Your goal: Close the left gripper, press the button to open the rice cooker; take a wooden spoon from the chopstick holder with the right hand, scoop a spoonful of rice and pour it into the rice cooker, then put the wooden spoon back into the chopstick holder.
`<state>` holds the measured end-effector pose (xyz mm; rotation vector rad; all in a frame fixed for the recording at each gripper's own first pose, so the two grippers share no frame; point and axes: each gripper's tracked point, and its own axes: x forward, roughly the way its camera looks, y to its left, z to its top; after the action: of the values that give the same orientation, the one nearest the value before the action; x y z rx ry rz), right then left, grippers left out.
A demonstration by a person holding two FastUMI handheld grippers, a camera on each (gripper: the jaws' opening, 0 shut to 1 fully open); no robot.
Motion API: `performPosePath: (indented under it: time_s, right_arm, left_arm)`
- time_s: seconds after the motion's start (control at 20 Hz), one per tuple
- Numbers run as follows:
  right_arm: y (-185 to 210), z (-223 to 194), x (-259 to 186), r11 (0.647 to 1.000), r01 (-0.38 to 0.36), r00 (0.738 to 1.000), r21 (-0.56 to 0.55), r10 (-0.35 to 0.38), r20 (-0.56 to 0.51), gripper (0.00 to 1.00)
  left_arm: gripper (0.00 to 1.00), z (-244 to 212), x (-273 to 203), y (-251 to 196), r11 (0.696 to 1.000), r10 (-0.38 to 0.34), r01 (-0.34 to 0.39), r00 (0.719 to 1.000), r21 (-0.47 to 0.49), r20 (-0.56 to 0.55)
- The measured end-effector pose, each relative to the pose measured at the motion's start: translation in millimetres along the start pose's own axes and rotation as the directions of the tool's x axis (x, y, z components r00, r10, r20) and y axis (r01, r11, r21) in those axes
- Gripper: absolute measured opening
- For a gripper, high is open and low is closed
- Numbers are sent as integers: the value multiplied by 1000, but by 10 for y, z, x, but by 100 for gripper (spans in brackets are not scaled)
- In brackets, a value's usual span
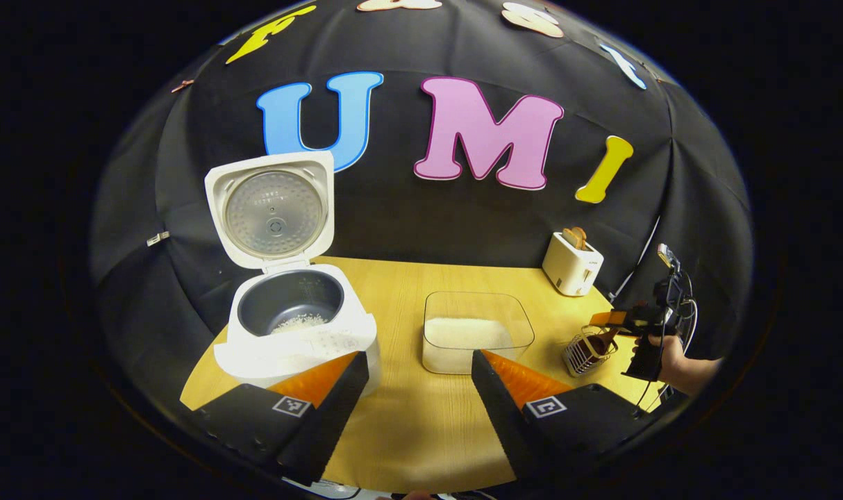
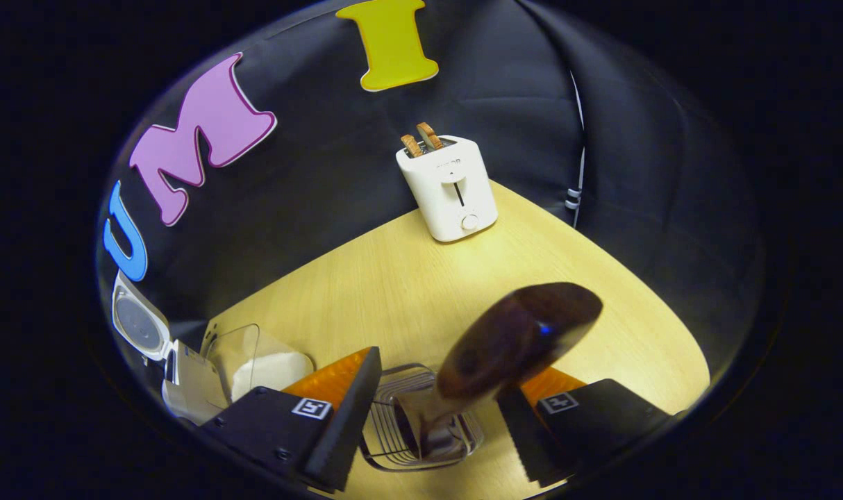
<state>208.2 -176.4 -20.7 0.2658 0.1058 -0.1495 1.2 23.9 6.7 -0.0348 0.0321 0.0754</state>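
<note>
The white rice cooker [image 1: 293,333] stands at the left with its lid [image 1: 272,212] raised; a little rice lies in the grey pot. My left gripper [image 1: 418,355] is open, its fingers spread in front of the cooker and the clear rice box [image 1: 477,332]. In the right gripper view, the wooden spoon [image 2: 515,337] stands bowl-up in the wire chopstick holder [image 2: 421,423], between the spread fingers of my open right gripper [image 2: 439,389]. It leans toward the right finger and neither finger presses on it. From the left gripper view, the right gripper [image 1: 612,321] hovers over the holder [image 1: 588,351], held by a hand.
A white toaster [image 1: 572,264] with two bread slices stands at the back right, also visible as the toaster [image 2: 449,187] beyond the spoon. The wooden table [image 1: 407,417] ends at the black cloth wall behind. Cables hang by the hand [image 1: 682,364] at the table's right edge.
</note>
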Motion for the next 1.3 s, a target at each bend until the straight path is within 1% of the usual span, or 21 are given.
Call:
performPosePath:
  time_s: [0.05,0.1,0.15,0.2,0.25,0.3,0.35,0.4,0.45,0.55,0.65,0.85,1.0,1.1,1.2,1.3]
  right_arm:
    - [-4,21,15,1000,-1,1000,8,0,4,63]
    - [0,24,36,1000,-2,1000,14,2,1,72]
    - [19,23,46,1000,-10,1000,26,10,-1,59]
    - [6,39,50,999,-3,1000,33,3,-3,36]
    - [-6,75,52,999,4,1000,40,-4,7,28]
    - [-37,77,32,999,33,999,36,-33,6,20]
    - [-32,78,36,999,32,999,28,-32,3,23]
    - [-23,59,28,999,29,1000,18,-29,-1,13]
    - [13,90,-8,1000,29,1000,7,-29,6,21]
    - [64,171,-105,1000,26,999,-11,-26,33,21]
    - [108,302,-212,998,44,997,-43,-42,60,21]
    - [347,711,-476,996,58,990,-67,-49,133,20]
    - [680,996,-677,997,36,982,-63,-24,186,20]
    - [920,1071,-747,996,30,979,-86,-12,205,20]
    - [1238,1036,-769,995,5,979,-99,15,203,20]
    - [1565,893,-730,993,-20,982,-117,42,186,21]
  left_arm:
    - [96,-21,16,-15,1000,0,0,1000,1,-5]
    - [96,-21,27,-35,1000,0,0,1000,3,-7]
    - [96,-29,40,-53,1000,-3,3,1000,6,-9]
    - [96,-22,43,-74,1000,-8,8,1000,10,-10]
    - [96,-21,53,-93,1000,-13,13,1000,15,-10]
    - [96,-14,62,-113,1000,-19,19,1000,21,-11]
    - [96,-13,70,-118,999,-23,24,1000,27,-12]
    - [96,-4,66,-129,999,-28,29,1000,33,-11]
    - [96,-1,68,-132,999,-34,34,999,38,-9]
    - [96,22,81,-135,998,-49,49,999,40,-1]
    - [96,49,84,-91,998,-60,59,998,36,9]
    - [96,118,69,75,997,-79,78,996,9,42]
    - [96,190,18,297,996,-76,78,995,-31,70]
    - [96,255,-12,437,998,-66,68,993,-18,100]
    - [95,281,-43,543,997,-75,77,990,-12,119]
    - [95,316,-72,632,995,-92,96,987,-26,129]
